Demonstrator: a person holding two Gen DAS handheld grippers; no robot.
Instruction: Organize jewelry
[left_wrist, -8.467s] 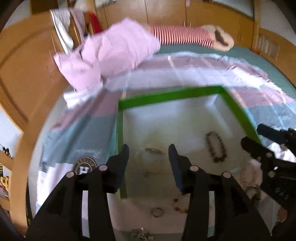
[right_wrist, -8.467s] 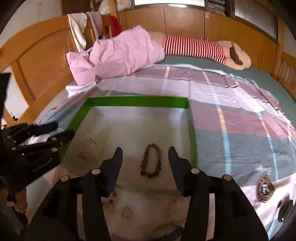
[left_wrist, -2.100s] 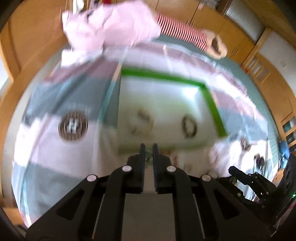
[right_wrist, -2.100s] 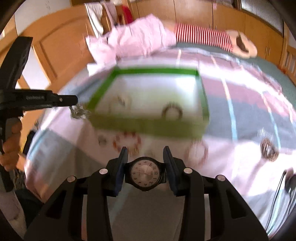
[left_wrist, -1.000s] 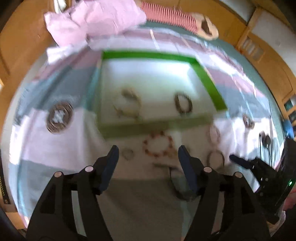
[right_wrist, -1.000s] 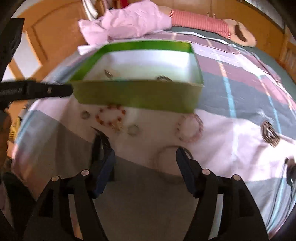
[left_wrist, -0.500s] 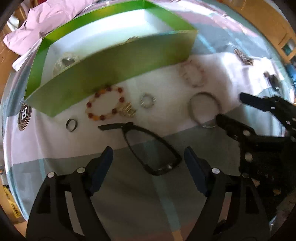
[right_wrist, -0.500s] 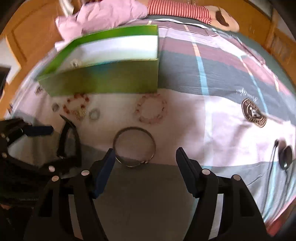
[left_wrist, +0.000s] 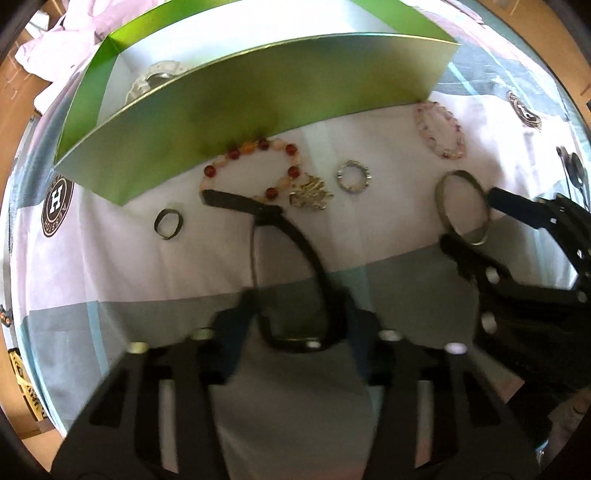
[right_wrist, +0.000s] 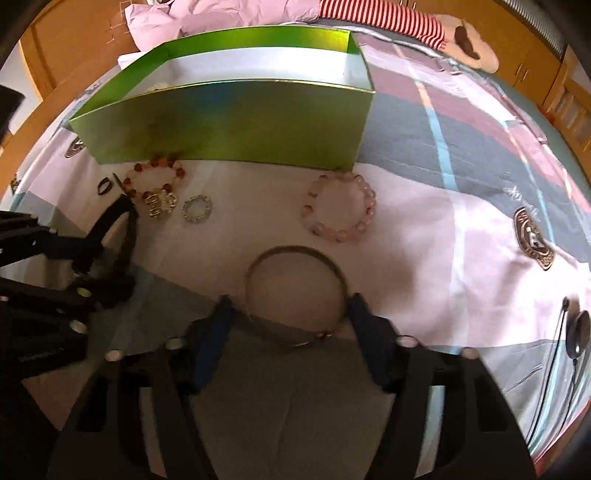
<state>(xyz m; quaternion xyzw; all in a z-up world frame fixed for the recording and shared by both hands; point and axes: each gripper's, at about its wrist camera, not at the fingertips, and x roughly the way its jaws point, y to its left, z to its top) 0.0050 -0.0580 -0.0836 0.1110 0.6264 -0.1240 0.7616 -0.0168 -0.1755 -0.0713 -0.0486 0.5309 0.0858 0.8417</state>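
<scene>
A green box (left_wrist: 258, 99) stands on the bedspread; it also shows in the right wrist view (right_wrist: 236, 122). My left gripper (left_wrist: 299, 325) is open, its fingers either side of the black watch (left_wrist: 291, 266) lying on the cloth. My right gripper (right_wrist: 291, 314) is open around a plain metal bangle (right_wrist: 295, 280). In front of the box lie a red and orange bead bracelet (left_wrist: 255, 162), a gold charm (left_wrist: 312, 192), a silver ring (left_wrist: 354, 176), a dark ring (left_wrist: 168, 224) and a pink bead bracelet (right_wrist: 340, 212).
The box holds pale jewelry (left_wrist: 155, 75) at its left end. A pink quilt (right_wrist: 221, 14) and a striped pillow (right_wrist: 384, 18) lie behind the box. A wooden bed frame (right_wrist: 66, 55) runs along the left. Black earphones (right_wrist: 574, 332) lie at the right.
Both grippers dropped their loads, opened wide and came down low over the cloth. The left now straddles the black watch, the right straddles the metal bangle.
</scene>
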